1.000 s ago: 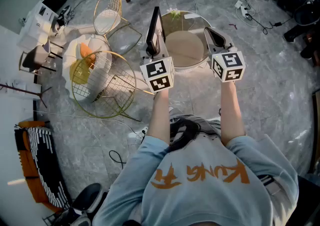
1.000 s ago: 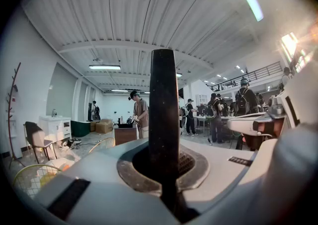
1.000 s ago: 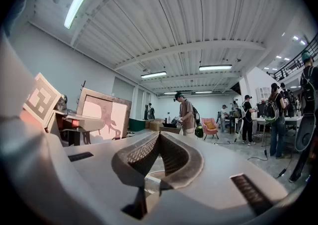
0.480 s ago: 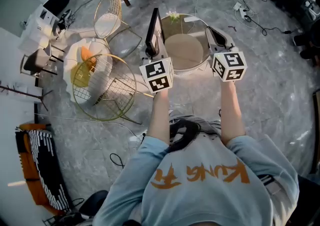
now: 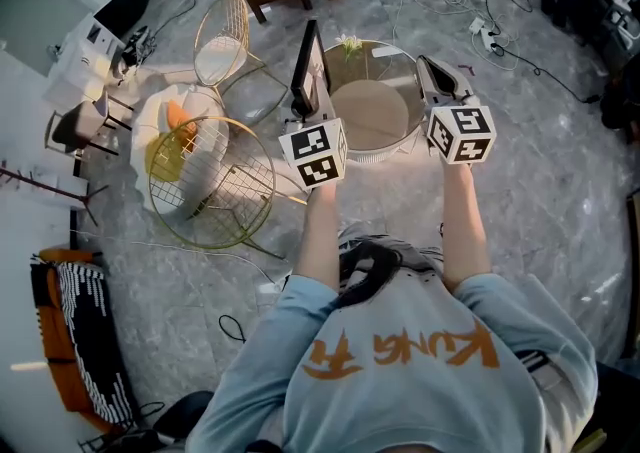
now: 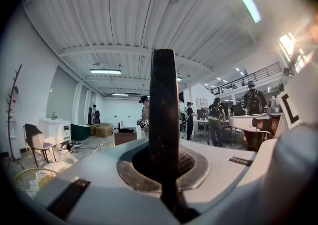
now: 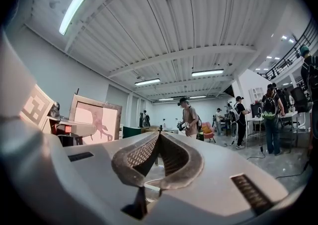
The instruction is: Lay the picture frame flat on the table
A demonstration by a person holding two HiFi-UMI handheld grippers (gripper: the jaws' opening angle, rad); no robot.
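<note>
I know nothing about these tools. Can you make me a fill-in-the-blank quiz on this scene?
1. The left tool holds a picture ____.
2. The frame stands ____, not flat.
3. The right tool has its jaws ____, with nothing between them.
4. The glass table beneath is ____ in shape.
Missing words: frame, upright, shut, round.

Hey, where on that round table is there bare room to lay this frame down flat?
The table's beige middle, between the left claw and the right claw, is bare. Only a flower sits at its far rim. Left of the table it is crowded with wire chairs. The frame stands upright in the left claw.
</note>
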